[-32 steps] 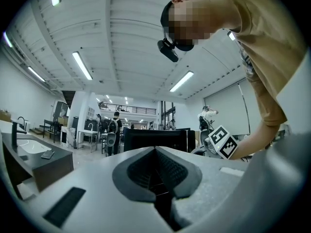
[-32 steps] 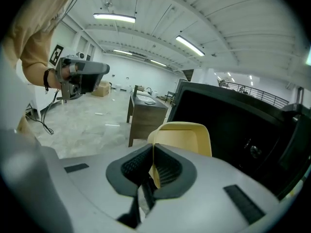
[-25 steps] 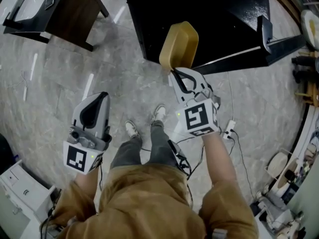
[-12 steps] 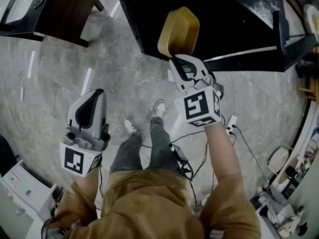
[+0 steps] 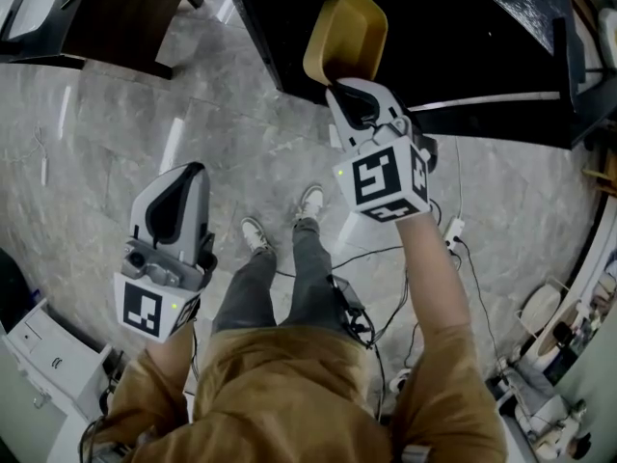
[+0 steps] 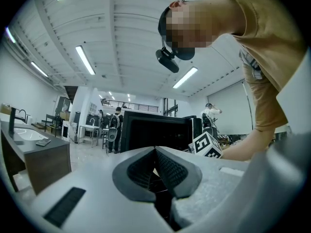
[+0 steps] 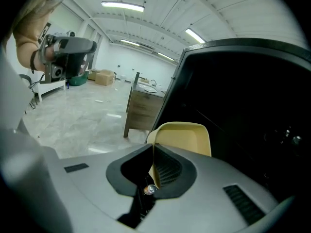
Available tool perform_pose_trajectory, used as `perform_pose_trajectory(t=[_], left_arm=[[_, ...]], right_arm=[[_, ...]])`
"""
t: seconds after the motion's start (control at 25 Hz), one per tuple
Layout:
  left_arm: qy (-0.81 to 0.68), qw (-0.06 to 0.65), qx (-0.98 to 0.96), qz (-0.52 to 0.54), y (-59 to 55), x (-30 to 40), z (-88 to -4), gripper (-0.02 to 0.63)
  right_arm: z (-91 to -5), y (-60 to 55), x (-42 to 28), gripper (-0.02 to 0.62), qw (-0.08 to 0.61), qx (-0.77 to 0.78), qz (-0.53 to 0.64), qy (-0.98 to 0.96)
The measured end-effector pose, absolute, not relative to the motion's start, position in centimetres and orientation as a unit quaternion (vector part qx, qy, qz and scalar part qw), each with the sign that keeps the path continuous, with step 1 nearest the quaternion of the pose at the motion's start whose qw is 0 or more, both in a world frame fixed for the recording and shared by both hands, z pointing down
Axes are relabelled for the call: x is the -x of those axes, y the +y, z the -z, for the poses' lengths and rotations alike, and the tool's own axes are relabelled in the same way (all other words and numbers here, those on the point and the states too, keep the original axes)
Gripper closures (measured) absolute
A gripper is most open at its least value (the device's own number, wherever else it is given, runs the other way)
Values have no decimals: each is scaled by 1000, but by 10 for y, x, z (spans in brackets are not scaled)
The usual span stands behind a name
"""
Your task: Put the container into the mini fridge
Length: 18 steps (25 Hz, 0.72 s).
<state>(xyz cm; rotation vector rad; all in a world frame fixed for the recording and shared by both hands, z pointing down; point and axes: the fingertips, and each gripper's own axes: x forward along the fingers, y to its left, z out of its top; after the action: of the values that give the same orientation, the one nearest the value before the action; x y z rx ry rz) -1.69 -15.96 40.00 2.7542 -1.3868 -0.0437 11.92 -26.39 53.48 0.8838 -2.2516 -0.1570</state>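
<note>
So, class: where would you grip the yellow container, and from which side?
On the yellow container, take the thin wall at the rim, coming from the end nearest the person, one jaw inside and one outside. It is open, with walls thin enough to pinch. The right gripper holds it so.

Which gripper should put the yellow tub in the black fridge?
The right gripper: its jaws pinch the yellow container by its rim, in front of the mini fridge. The left gripper is shut, empty, farther back.

Head view steeply down onto grey marbled floor (image 5: pixel 96 162), gripper views close along own jaws, outward, all sharing black boxy mini fridge (image 5: pixel 463 27) (image 6: pixel 150 130) (image 7: pixel 243 106).
</note>
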Motion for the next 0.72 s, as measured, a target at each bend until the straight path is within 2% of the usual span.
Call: perform_pose_trajectory(t=[0.72], left_arm=[[-461,50,-886,9,-190,15,-417,606]], right_arm=[[-566,-321,-118,588,375,-334,64,-862]])
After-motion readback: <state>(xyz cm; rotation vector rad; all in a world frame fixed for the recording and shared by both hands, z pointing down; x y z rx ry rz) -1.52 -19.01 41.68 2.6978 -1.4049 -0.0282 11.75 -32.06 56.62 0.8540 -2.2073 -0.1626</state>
